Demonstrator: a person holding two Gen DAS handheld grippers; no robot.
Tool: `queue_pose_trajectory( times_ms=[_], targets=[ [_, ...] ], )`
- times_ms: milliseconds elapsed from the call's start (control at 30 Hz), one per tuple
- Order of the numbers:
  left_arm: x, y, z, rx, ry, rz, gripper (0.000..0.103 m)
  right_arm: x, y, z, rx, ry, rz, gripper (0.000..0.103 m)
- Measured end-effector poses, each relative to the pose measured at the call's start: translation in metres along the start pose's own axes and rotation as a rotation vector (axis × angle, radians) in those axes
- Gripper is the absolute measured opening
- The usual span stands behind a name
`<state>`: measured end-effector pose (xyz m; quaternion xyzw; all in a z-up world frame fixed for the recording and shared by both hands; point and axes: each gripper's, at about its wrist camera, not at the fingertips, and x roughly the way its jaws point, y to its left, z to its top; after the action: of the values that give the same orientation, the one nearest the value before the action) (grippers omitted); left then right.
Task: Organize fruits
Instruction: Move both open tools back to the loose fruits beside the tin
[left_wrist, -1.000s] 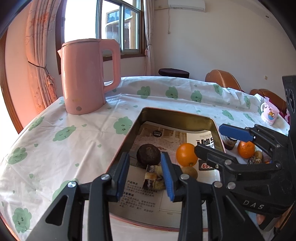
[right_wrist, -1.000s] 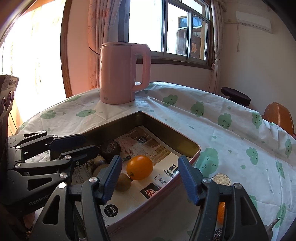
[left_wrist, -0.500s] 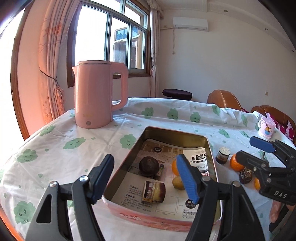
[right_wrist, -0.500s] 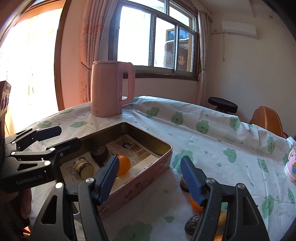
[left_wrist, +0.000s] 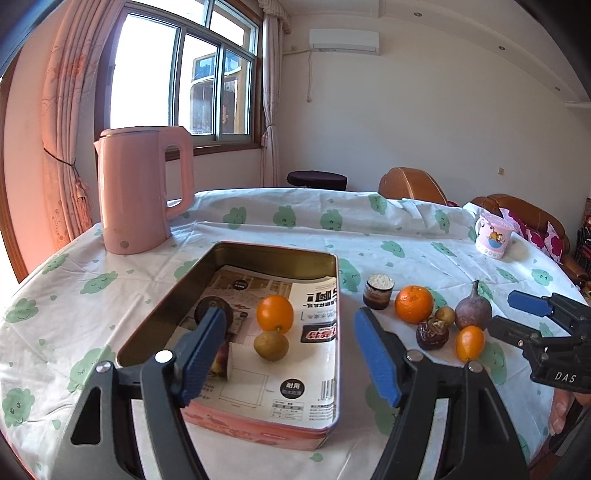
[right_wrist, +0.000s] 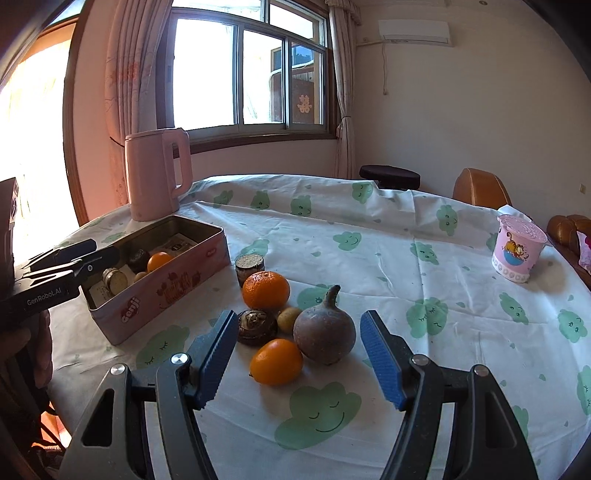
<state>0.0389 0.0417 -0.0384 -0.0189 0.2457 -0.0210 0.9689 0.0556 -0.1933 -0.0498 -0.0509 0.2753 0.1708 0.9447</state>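
Observation:
A pink rectangular tin (left_wrist: 334, 369) (right_wrist: 177, 295) lies open on the table. Inside it are an orange (left_wrist: 275, 314), a small brown fruit (left_wrist: 270, 345), a dark round fruit (left_wrist: 207, 306) and a small jar lying on its side (right_wrist: 115, 280). Right of the tin sit a tangerine (right_wrist: 266, 290), a purple radish-like bulb (right_wrist: 325, 330), a small oval orange (right_wrist: 276, 362), a dark wrinkled fruit (right_wrist: 256, 326) and a small brown fruit (right_wrist: 289, 317). My left gripper (left_wrist: 291, 354) is open and empty above the tin's near end. My right gripper (right_wrist: 299, 354) is open and empty, just in front of the loose fruit.
A pink kettle (left_wrist: 142, 188) stands behind the tin at the far left. A small cork-lidded jar (left_wrist: 377, 291) sits between tin and fruit. A pink cartoon cup (right_wrist: 519, 249) stands far right. Chairs (left_wrist: 412, 182) ring the round table's far edge.
My left gripper opened, leaving the small jar in the tin, then pulled back and up. My right gripper swung right, away from the tin, toward the loose fruit.

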Motion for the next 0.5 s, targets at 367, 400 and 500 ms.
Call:
queue_pose_trajectory(
  times_ms=[367,400,500],
  targets=[
    [0.004,-0.013,-0.003,0.024,0.021,-0.025,0.075,0.032,0.017,-0.011,-0.059,0.157,0.031,0.049],
    [0.004,-0.014,-0.004,0.026,0.023,-0.028,0.075,0.033,0.017,-0.011,-0.057,0.161,0.026,0.049],
    [0.006,-0.018,-0.004,0.033,0.03,-0.033,0.075,0.036,0.019,-0.009,-0.092,0.163,-0.035,0.049]
  ],
)
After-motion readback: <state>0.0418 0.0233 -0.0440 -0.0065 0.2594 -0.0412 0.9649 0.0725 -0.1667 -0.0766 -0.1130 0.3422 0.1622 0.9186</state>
